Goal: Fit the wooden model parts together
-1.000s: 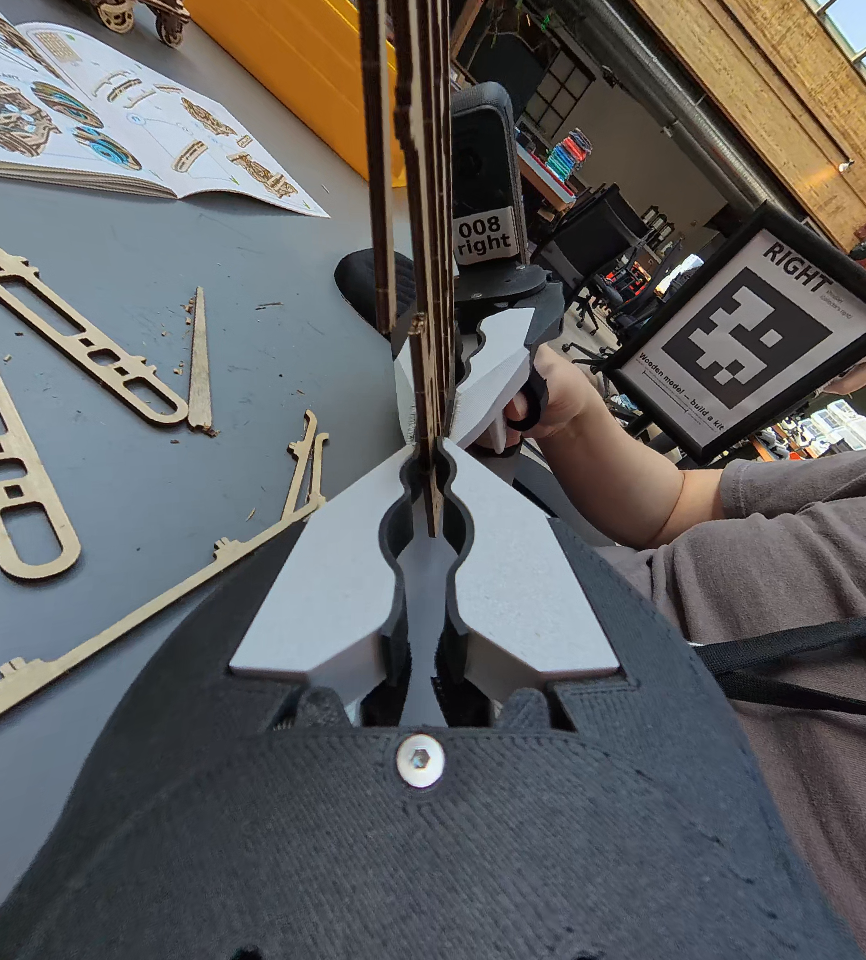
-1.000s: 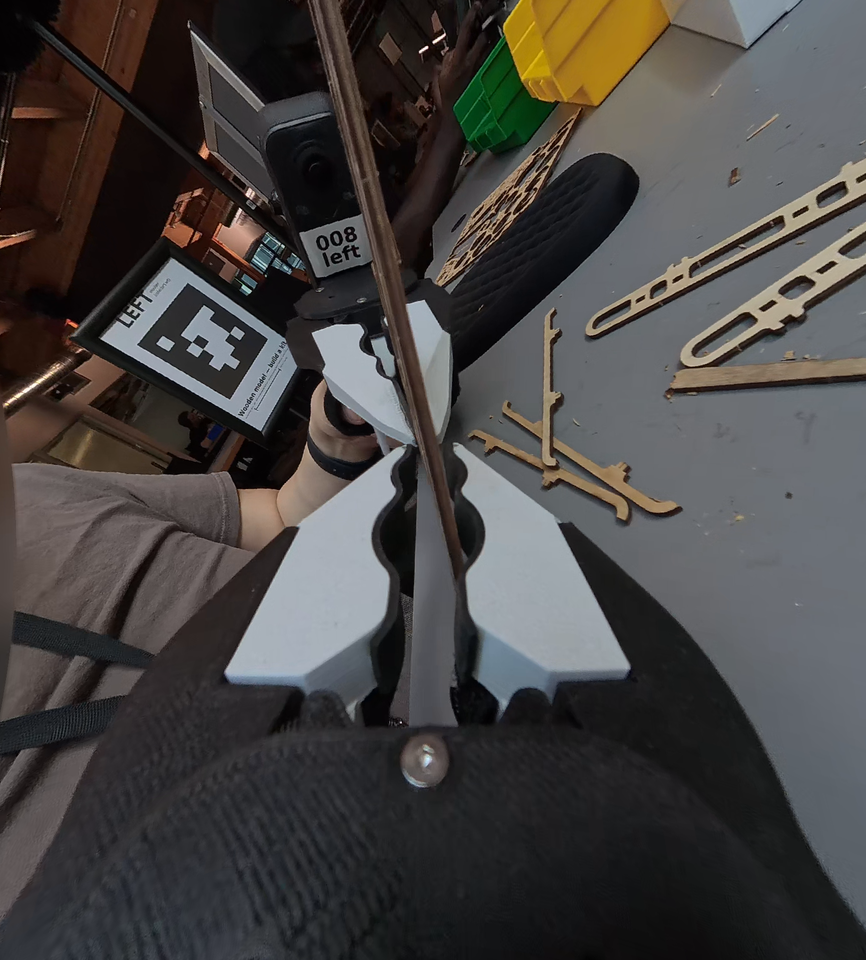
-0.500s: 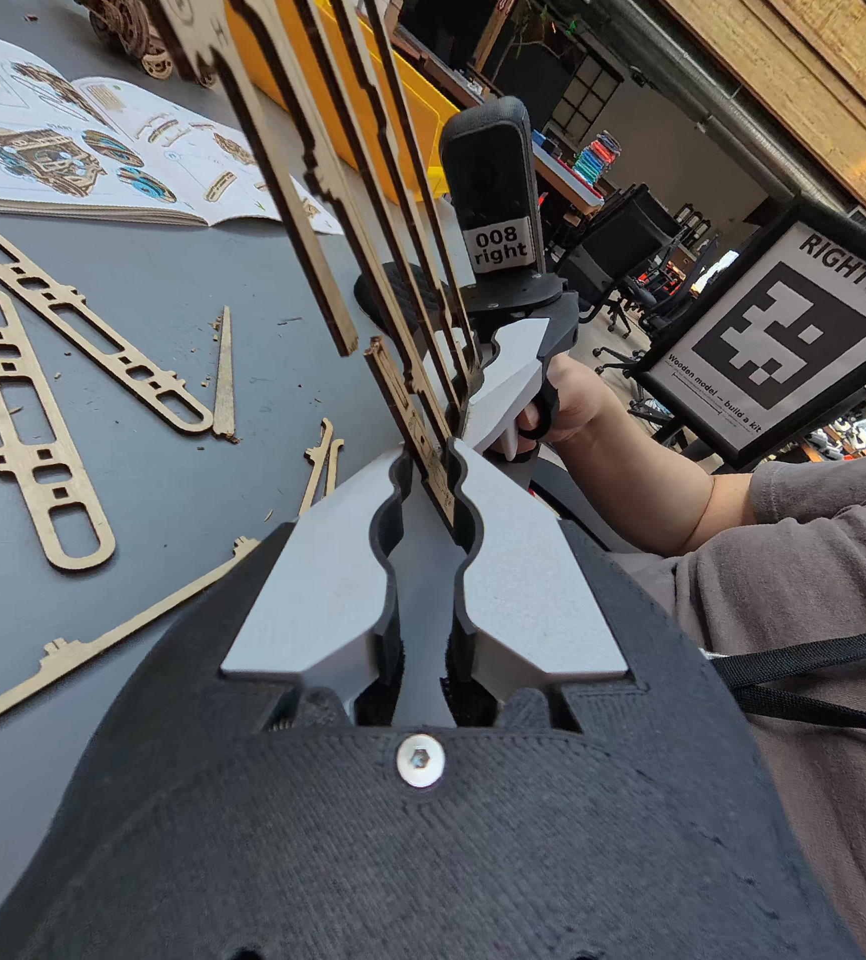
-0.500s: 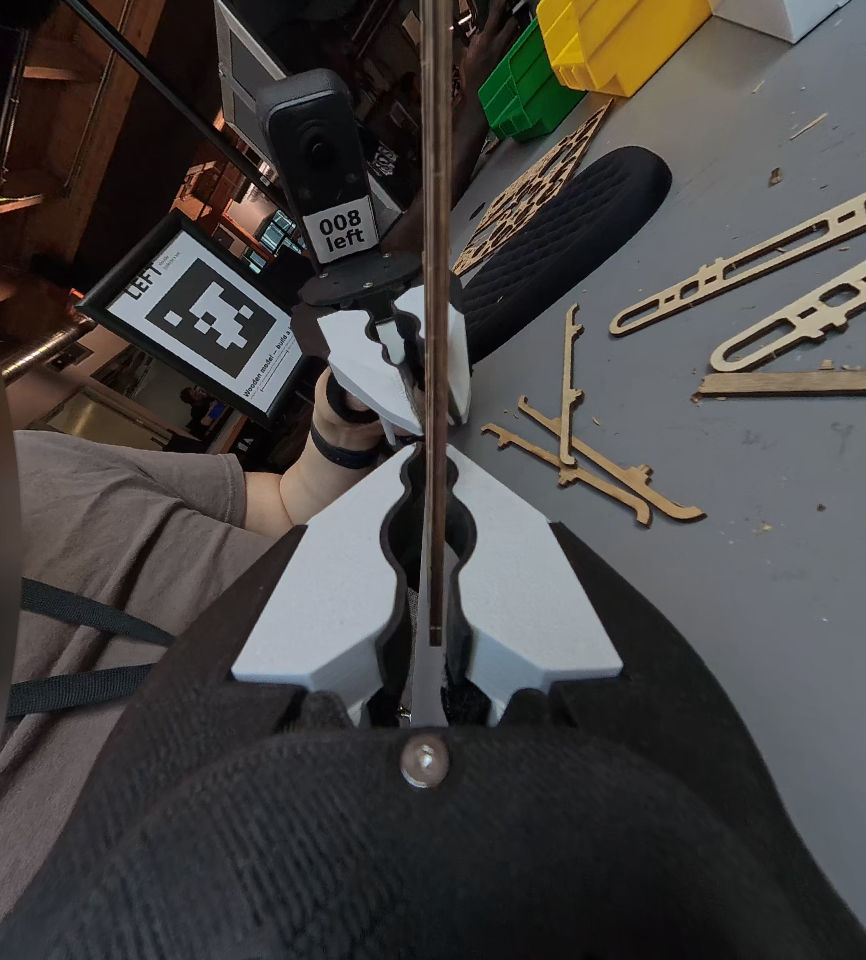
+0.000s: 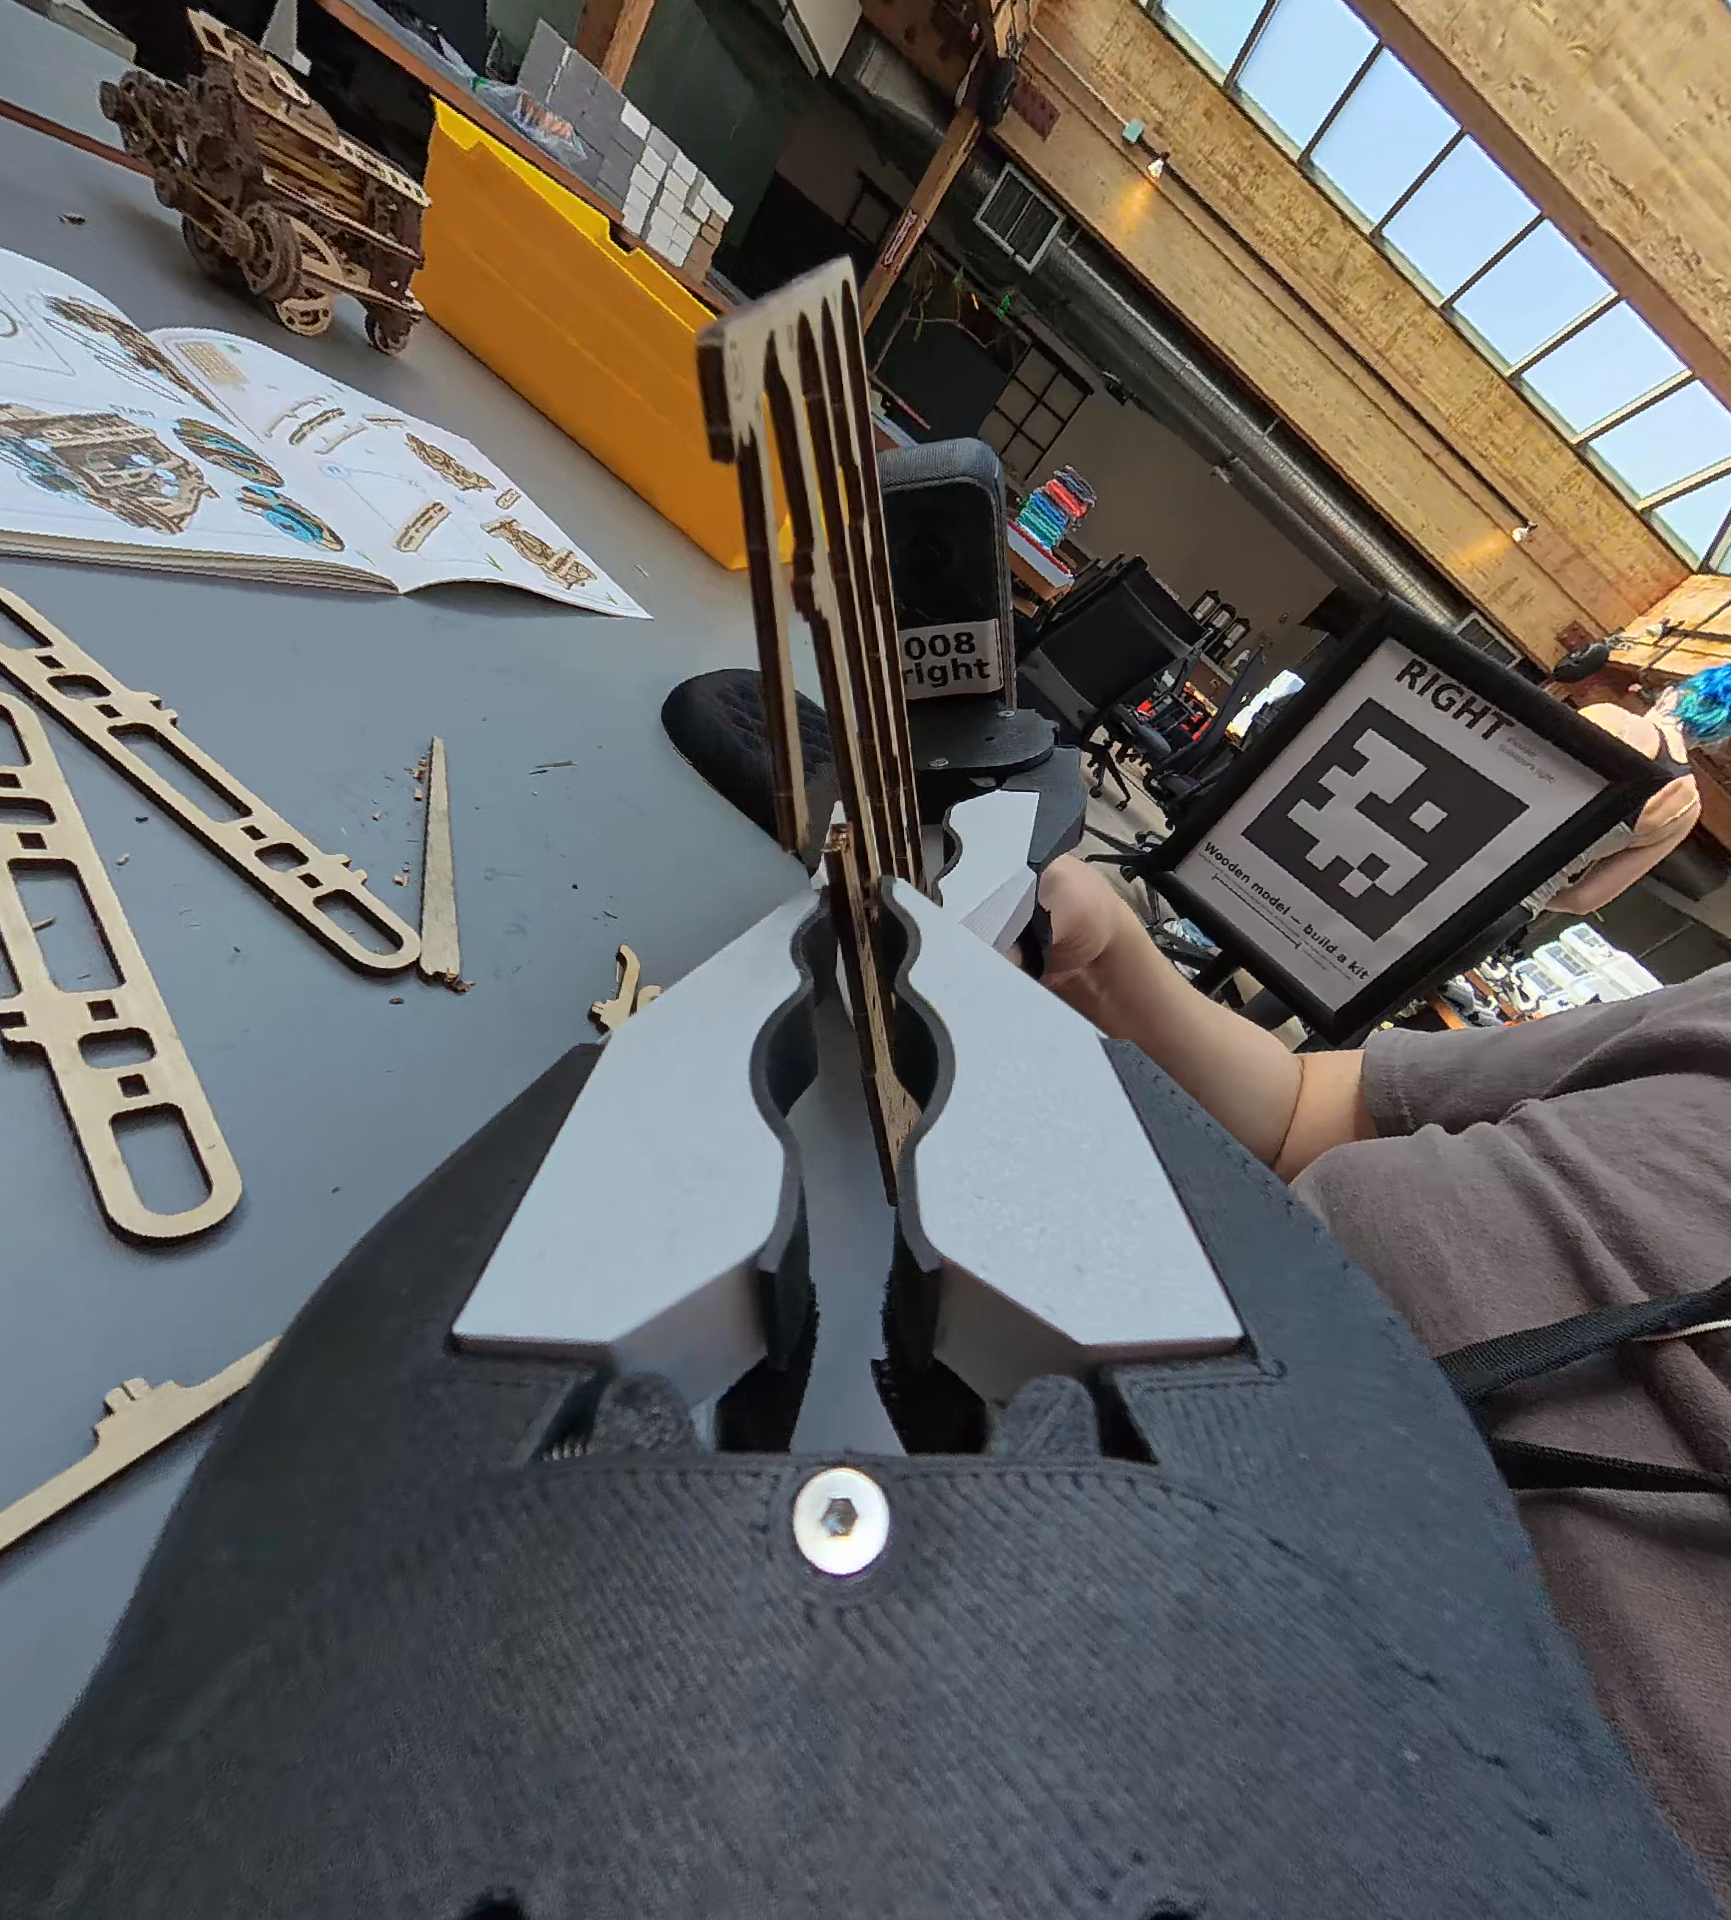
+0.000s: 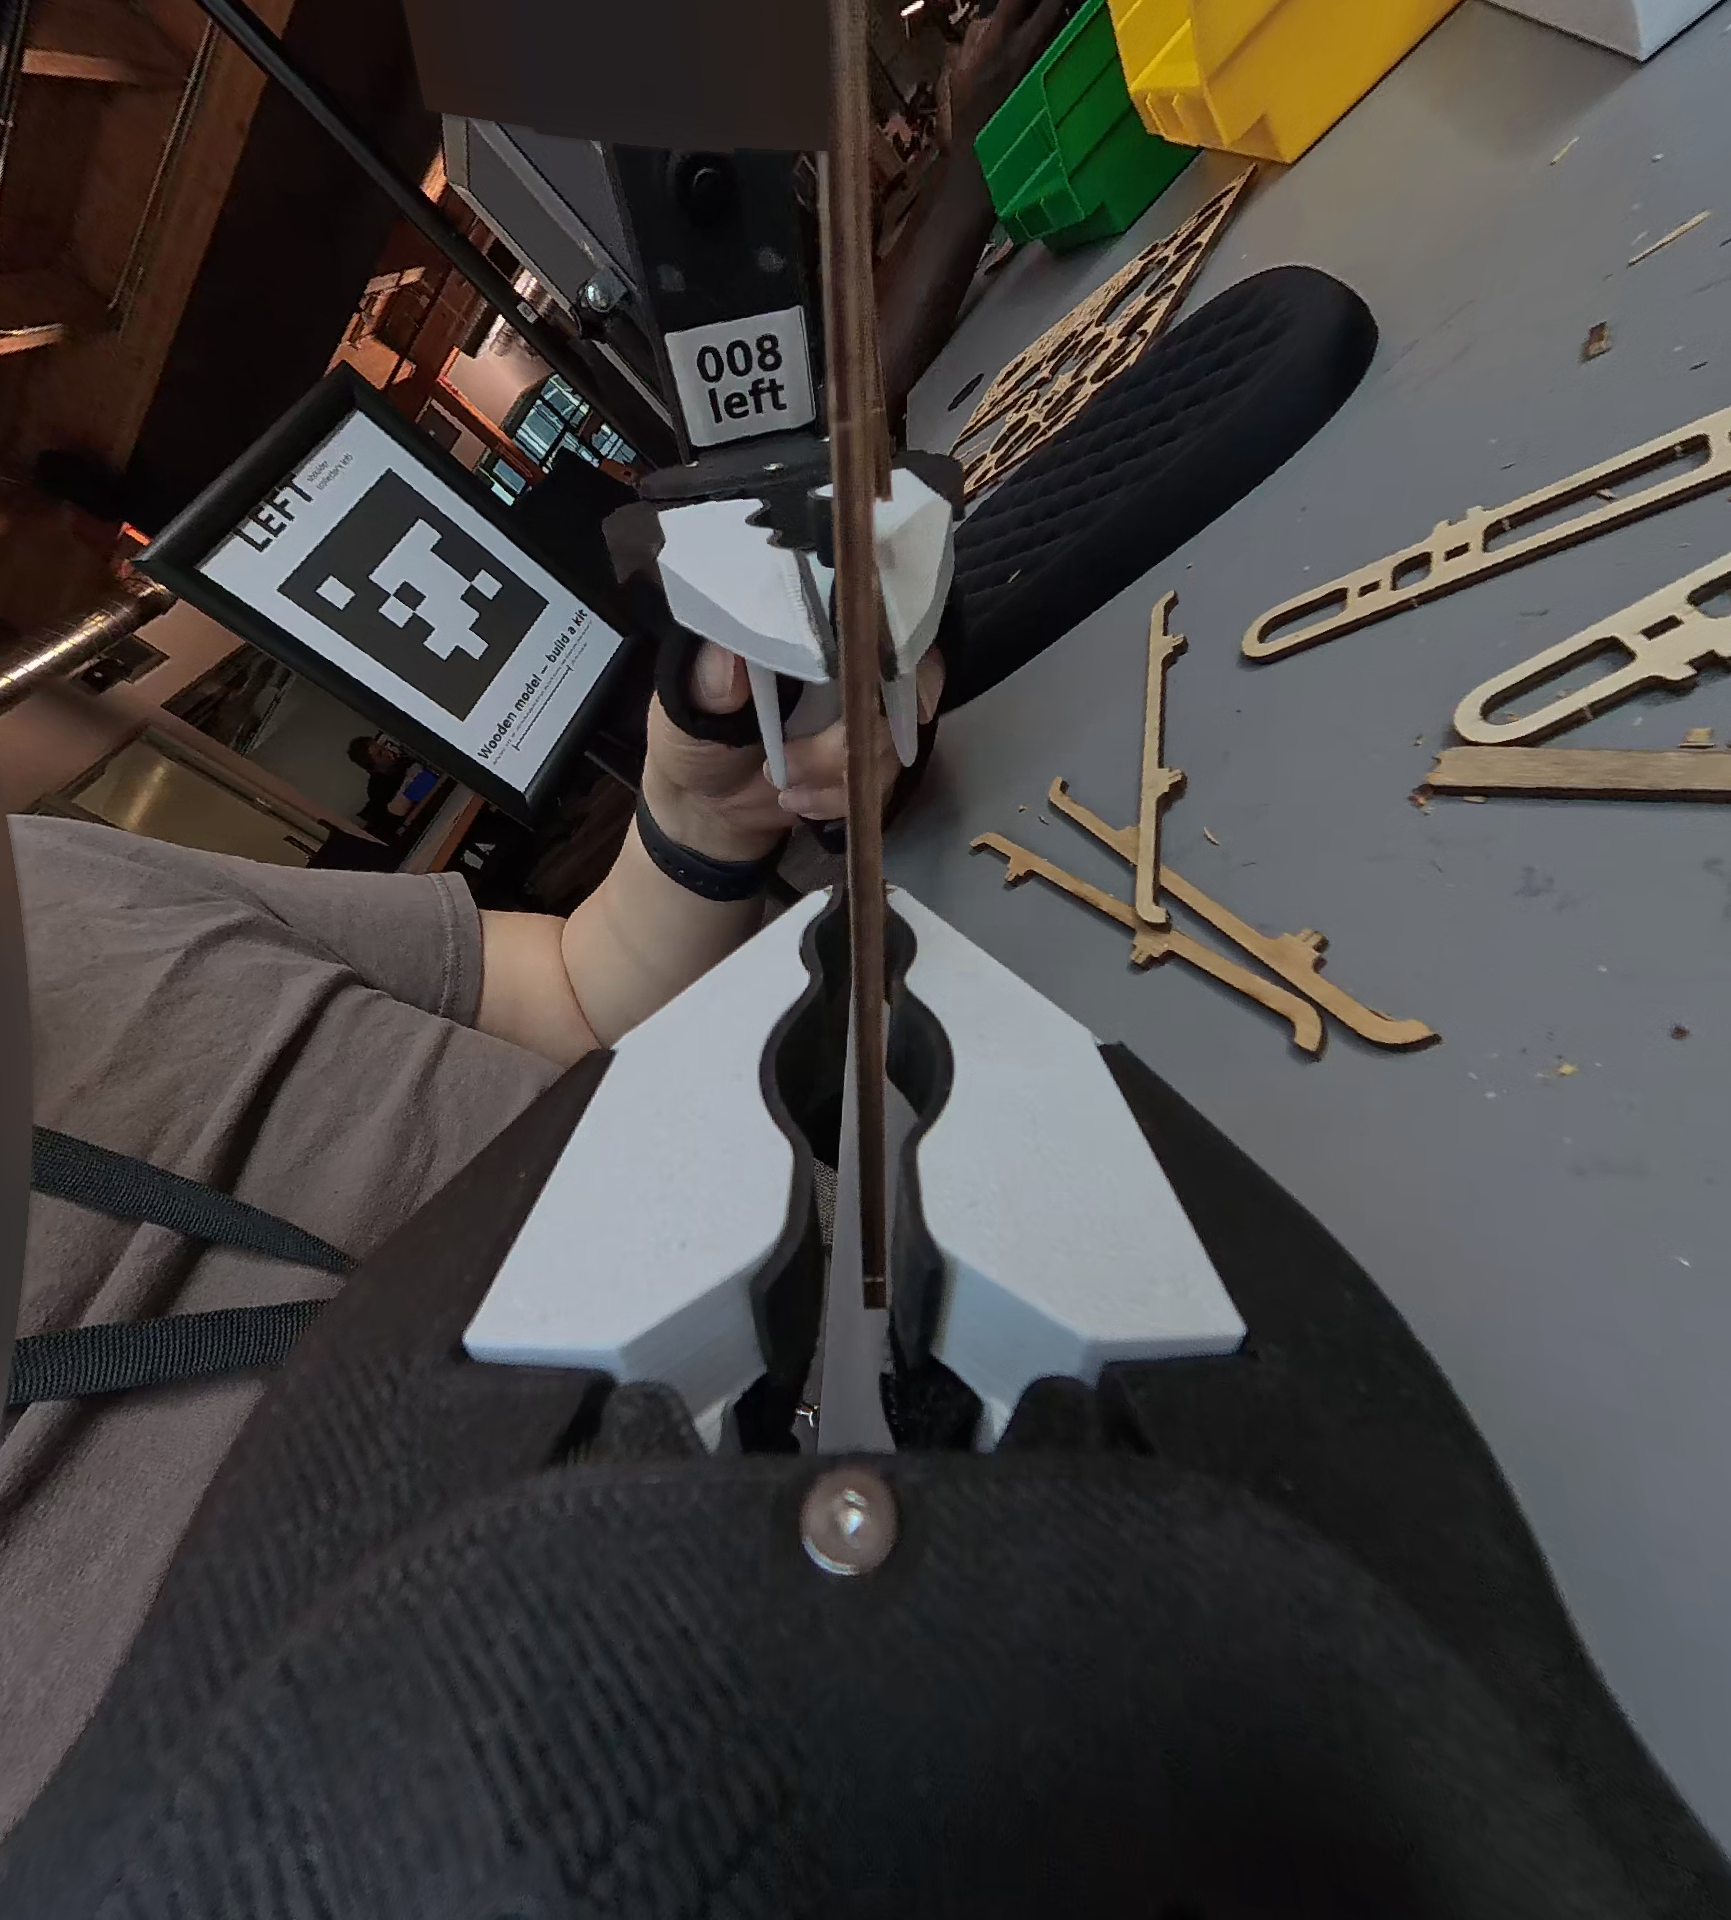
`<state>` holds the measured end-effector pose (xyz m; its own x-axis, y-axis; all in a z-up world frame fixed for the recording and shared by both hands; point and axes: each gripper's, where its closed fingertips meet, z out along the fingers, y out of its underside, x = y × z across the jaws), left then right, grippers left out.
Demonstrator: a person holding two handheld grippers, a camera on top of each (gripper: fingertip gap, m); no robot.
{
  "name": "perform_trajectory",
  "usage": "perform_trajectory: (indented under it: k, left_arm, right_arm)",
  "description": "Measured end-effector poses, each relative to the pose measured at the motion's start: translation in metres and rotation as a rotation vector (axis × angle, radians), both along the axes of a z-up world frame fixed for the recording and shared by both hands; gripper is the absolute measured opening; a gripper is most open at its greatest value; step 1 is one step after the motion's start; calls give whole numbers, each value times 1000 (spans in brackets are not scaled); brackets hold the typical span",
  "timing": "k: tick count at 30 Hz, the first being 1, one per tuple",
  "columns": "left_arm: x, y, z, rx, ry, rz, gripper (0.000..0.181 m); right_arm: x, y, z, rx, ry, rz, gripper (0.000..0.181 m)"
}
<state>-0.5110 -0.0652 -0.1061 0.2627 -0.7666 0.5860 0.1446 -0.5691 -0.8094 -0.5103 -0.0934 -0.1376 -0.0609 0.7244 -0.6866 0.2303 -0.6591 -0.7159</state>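
A thin laser-cut wooden sheet (image 5: 809,540) with long slots stands upright above the grey table (image 5: 528,727). My left gripper (image 5: 853,899) is shut on its lower edge, and the wood lies against the right-hand finger, deep between the jaws. In the right wrist view the sheet (image 6: 856,727) shows edge-on, and my right gripper (image 6: 861,899) is shut on it. The two grippers face each other: the right gripper (image 5: 986,862) sits just behind the sheet, and the left gripper (image 6: 845,665) shows beyond it, also closed around the wood.
Two slotted strips (image 5: 61,935) and a thin wedge (image 5: 438,862) lie on the table, with thin crossed strips (image 6: 1183,914) nearby. An open instruction booklet (image 5: 165,447), a built wooden model (image 5: 269,197), yellow (image 5: 570,312) and green (image 6: 1069,135) bins and a black pad (image 6: 1152,436) lie farther off. My hands' fingertips stand some 4 centimetres from each other.
In the left view the sheet swung from edge-on to showing its slotted face, then back nearly edge-on, and slid deeper between the left jaws. The right gripper's hold looks unchanged.
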Motion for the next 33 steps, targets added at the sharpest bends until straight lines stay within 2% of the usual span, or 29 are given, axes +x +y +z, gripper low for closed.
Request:
perform_trajectory:
  k: [6,9,11,14,18,26,33]
  left_arm:
    - [2,-9,0,8,21,-49,0]
    - [6,-11,-7,12,71,-64,0]
    - [10,-13,-9,2,70,-79,0]
    - [15,-13,-12,-16,61,-100,0]
    - [16,-13,-15,-18,86,-104,0]
    - [15,-10,-25,57,195,-26,1]
    - [14,-9,-25,62,191,-23,1]
  right_arm:
    - [-1,-6,-2,23,-24,36,1]
    - [2,7,9,29,36,-32,15]
    - [5,16,20,42,88,-66,13]
    - [6,19,20,106,59,-59,1]
    - [5,18,18,81,52,-33,0]
    - [5,20,8,0,26,-26,0]
    - [4,19,7,0,32,-21,0]
